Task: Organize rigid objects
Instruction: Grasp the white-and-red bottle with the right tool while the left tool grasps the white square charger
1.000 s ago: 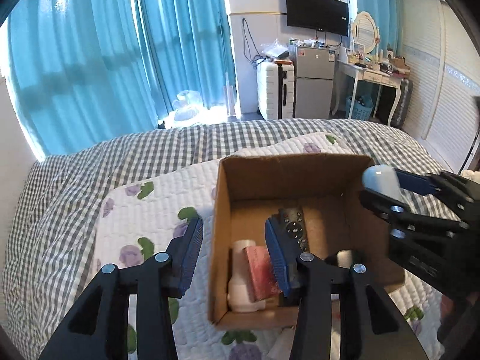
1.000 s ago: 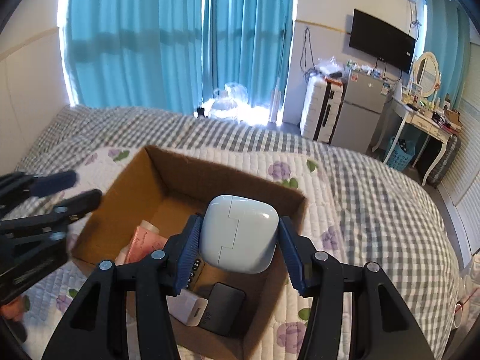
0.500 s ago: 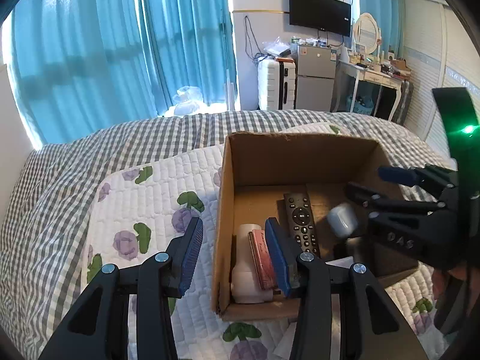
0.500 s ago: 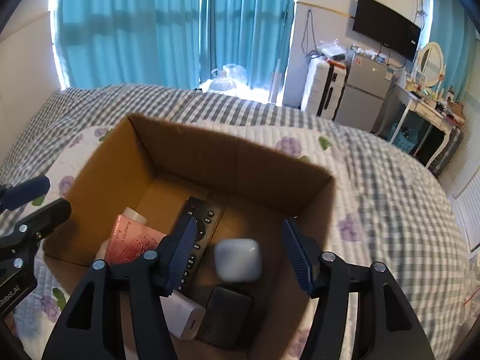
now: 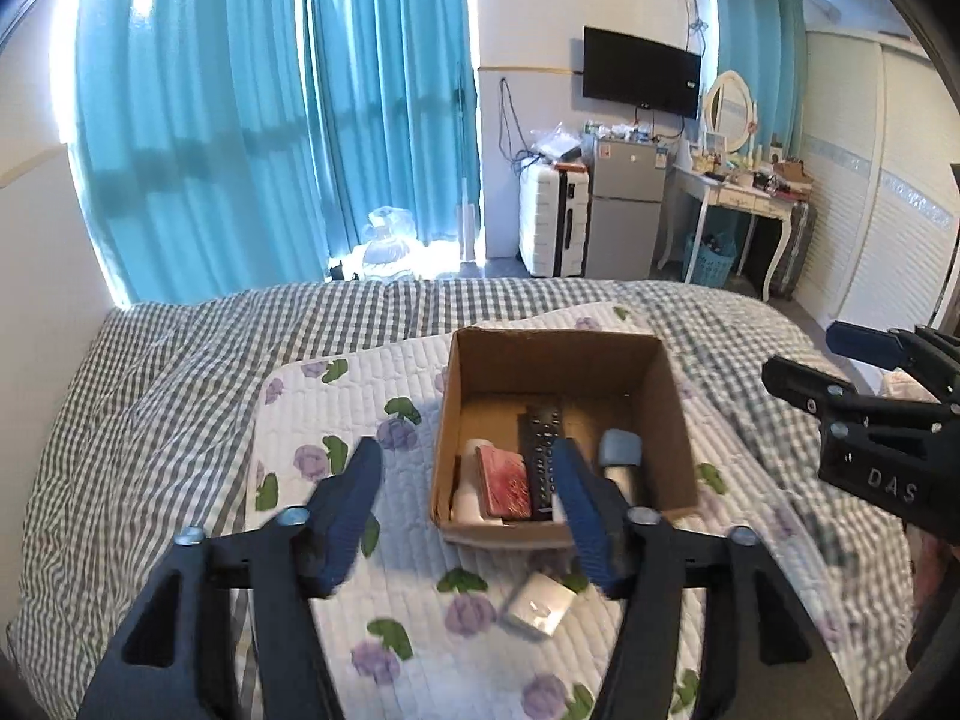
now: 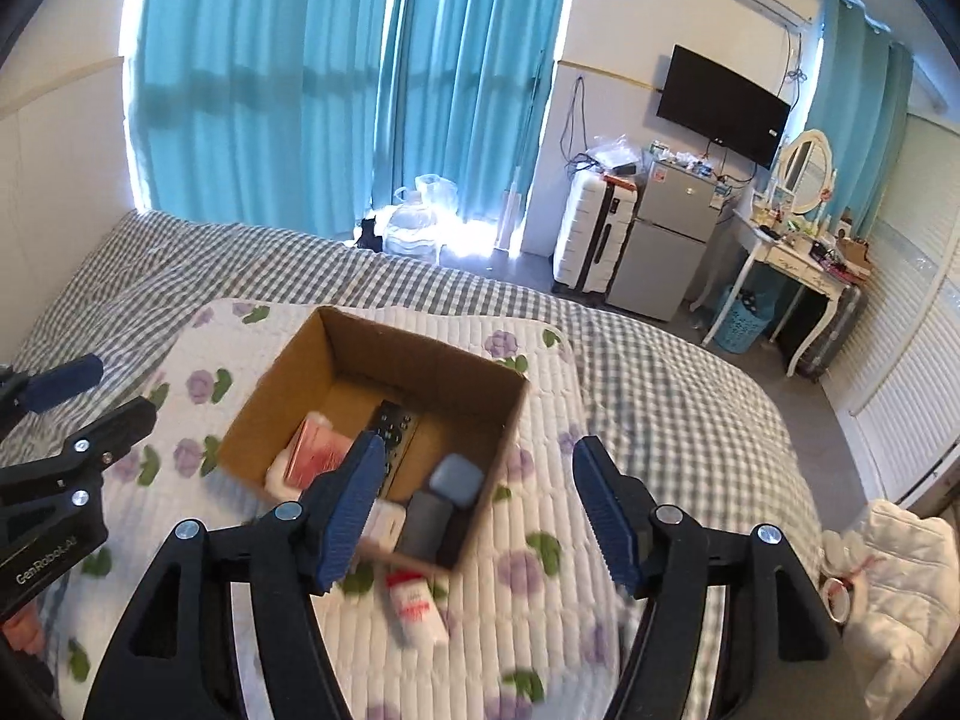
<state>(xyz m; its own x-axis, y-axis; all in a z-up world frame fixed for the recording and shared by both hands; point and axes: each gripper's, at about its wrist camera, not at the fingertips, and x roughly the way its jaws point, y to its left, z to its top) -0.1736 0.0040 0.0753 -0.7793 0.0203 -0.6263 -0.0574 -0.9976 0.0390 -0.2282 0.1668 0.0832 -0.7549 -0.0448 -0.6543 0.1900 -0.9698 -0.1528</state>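
A cardboard box (image 5: 558,345) (image 6: 288,360) sits on a floral quilted mat on the bed. It holds a black remote (image 5: 540,450) (image 6: 393,420), a red booklet (image 5: 503,480) (image 6: 318,450), a white bottle (image 5: 465,495), a dark block (image 6: 427,525) and a pale blue-white earbud case (image 5: 621,450) (image 6: 457,478). A small white box (image 5: 537,606) (image 6: 415,603) lies on the mat in front of the box. My left gripper (image 5: 471,516) is open and empty, held back from the box. My right gripper (image 6: 480,507) is open and empty above the box's near corner.
The bed has a grey checked cover (image 5: 180,372). A white garment (image 6: 900,564) lies at the right edge. Beyond the bed stand blue curtains (image 5: 288,120), a white suitcase (image 5: 552,222), a small fridge (image 5: 624,216) and a dressing table (image 5: 744,198).
The right gripper opened and dropped the earbud case into the box. Both grippers then pulled back and up from the box.
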